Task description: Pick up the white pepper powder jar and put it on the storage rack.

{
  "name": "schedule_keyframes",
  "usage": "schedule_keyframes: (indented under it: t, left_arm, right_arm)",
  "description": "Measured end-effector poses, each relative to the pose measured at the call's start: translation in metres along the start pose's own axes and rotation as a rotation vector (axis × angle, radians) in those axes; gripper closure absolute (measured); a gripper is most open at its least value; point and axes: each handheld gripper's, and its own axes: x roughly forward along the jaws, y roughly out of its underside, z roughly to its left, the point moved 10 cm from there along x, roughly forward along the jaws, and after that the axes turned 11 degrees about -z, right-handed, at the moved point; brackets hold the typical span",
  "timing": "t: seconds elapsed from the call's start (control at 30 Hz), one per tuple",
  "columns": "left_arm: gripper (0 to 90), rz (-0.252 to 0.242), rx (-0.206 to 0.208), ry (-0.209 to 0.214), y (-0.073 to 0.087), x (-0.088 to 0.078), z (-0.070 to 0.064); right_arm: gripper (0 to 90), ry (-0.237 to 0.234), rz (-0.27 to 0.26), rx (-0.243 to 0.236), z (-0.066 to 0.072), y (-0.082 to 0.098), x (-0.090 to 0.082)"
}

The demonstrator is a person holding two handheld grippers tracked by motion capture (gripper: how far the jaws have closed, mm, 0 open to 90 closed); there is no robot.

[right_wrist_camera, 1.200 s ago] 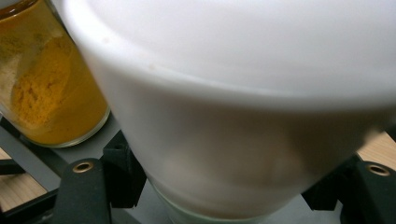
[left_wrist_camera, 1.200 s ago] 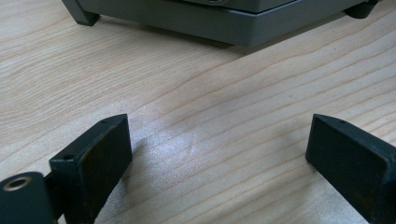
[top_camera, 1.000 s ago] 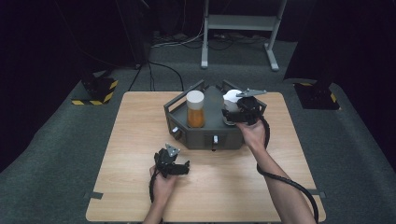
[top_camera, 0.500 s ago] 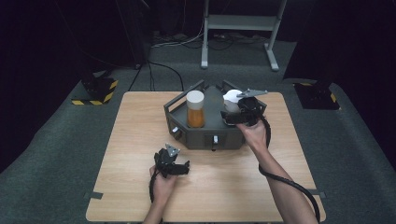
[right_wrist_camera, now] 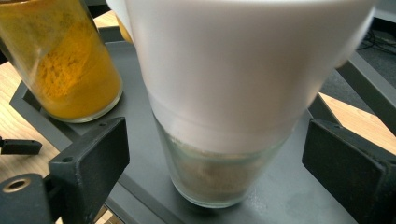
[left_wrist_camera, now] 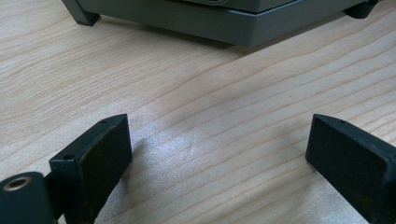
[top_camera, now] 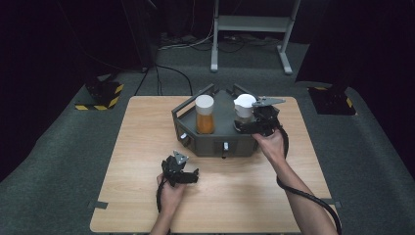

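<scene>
High view overlooks table [top_camera: 147, 147]; gripper views sit close, low.

In your right gripper view, the clear glass jar with the wide white cap [right_wrist_camera: 219, 140] is blurred, and the cap runs off the top edge, so you cannot see its top. The brownish contents low in the glass are too hazy to identify. The glass jar of orange-yellow powder [right_wrist_camera: 65, 60] is cut by the top and left edges there. In your high view, the right gripper [top_camera: 247, 126] hides the lower part of the white-capped jar [top_camera: 243, 104]. In your left gripper view, the dark grey metal tray [left_wrist_camera: 224, 23] is cropped by the top edge, leaving just its base and feet.
</scene>
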Motion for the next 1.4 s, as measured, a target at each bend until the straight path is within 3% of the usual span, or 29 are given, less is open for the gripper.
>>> schedule_keyframes:
  t: [0.8,1.4]
  left_arm:
    - [7.0,0.000,0.000,0.000,0.000,0.000,0.000]
    - [7.0,0.000,0.000,0.000,0.000,0.000,0.000]
  right_arm:
    - [8.6,0.008,-0.026,-0.020,-0.004,0.013,-0.024]
    - [9.7,0.009,-0.052,-0.019,-0.005,0.037,-0.051]
